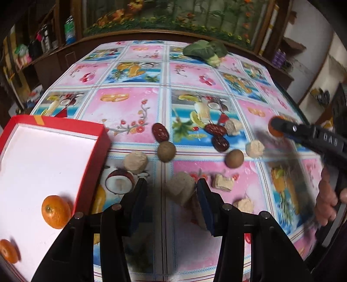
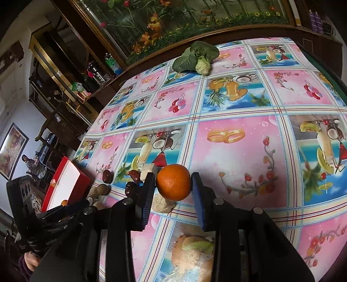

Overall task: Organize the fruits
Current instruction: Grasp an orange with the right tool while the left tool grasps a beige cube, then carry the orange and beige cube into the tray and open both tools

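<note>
My right gripper (image 2: 174, 184): fingers clamped on mandarin (image 2: 173, 182), lifted above table (image 2: 227, 134). My left gripper (image 1: 171, 195): fingers apart, beige chunk (image 1: 181, 187) between them, grip uncertain. Two mandarins (image 1: 56, 211) already in red box (image 1: 95, 138) left of left fingers; dates (image 1: 160, 132), longans (image 1: 166, 151) remain ahead

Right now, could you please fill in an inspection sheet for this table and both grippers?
Surface: table under a fruit-print cloth.
Job's things: red box holding two oranges; a third orange in the right gripper.
Clutter: dates, brown balls, pale lumps, a leafy green.
Grippers: right shut on the orange; left gripper open, a pale lump between its jaws.
Cables: nothing seen.
Surroundings: shelves, a flower mural.
</note>
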The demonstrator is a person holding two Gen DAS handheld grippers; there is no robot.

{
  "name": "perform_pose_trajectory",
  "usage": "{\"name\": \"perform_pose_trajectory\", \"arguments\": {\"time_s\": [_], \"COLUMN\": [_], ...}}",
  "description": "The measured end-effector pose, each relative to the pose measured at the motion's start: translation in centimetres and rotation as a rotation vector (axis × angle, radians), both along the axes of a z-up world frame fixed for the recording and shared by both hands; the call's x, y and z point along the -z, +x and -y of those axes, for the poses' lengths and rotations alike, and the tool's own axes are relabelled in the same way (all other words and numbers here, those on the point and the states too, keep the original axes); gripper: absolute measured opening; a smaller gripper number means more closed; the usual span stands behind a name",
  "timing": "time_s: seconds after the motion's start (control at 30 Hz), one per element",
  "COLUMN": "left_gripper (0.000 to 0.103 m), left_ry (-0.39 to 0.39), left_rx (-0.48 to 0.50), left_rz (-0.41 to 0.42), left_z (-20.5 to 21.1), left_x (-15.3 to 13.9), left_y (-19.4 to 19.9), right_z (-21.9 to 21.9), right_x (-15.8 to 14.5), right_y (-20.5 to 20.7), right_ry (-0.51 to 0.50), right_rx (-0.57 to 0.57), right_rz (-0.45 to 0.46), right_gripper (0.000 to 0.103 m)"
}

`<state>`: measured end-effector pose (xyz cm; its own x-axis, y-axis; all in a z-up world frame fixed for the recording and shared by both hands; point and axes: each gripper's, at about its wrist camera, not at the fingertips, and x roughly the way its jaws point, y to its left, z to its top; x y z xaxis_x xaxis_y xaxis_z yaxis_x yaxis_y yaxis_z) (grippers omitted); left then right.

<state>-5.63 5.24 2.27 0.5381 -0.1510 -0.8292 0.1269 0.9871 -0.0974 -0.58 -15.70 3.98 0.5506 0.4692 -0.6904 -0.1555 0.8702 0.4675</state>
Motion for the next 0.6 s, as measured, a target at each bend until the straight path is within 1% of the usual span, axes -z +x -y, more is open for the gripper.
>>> {"name": "perform_pose_trajectory", "arguments": {"time_s": [0.07,0.17,0.27,0.37,0.4,0.43,0.47,0.5,0.57,0.6], "left_gripper": [0.047,0.047,0.047,0.046,0.045,0.042,0.037,0.033,0.029,0.029], "left_ry": [0.028,0.046,0.047,0.071,0.063,0.058,0.069,0.079,0.081,0.083], "left_rx": [0.031,0.07,0.072,0.081,0.078,0.077,0.072,0.071,0.07,0.07], "left_rz": [0.004,-0.004,-0.012,0.002,0.002,0.003,0.009,0.012,0.018,0.02], "left_z": [0.7,1.5,1.7,1.9,1.8,1.7,1.6,1.6,1.6,1.6], "left_x": [0.1,0.4,0.8,1.0,1.0,0.9,0.9,1.0,1.0,1.0], "left_y": [-0.2,-0.2,0.3,0.4,0.5,0.5,0.5,0.5,0.3,0.2], "right_z": [0.1,0.1,0.1,0.0,0.0,0.0,0.1,0.1,0.1,0.1], "right_x": [0.0,0.0,0.0,0.1,0.1,0.1,0.1,0.1,0.1,0.1], "right_y": [0.0,0.0,0.0,0.0,0.0,0.0,0.0,0.0,0.0,0.0], "right_ry": [0.003,0.006,0.005,0.007,0.006,0.006,0.007,0.006,0.007,0.007], "right_rx": [-0.001,0.0,0.002,-0.002,0.0,0.002,0.002,0.002,0.003,0.002], "right_rz": [0.001,-0.004,-0.002,-0.005,-0.004,-0.004,-0.004,-0.004,-0.006,-0.006], "right_gripper": [0.036,0.036,0.036,0.036,0.036,0.036,0.036,0.036,0.036,0.036]}}
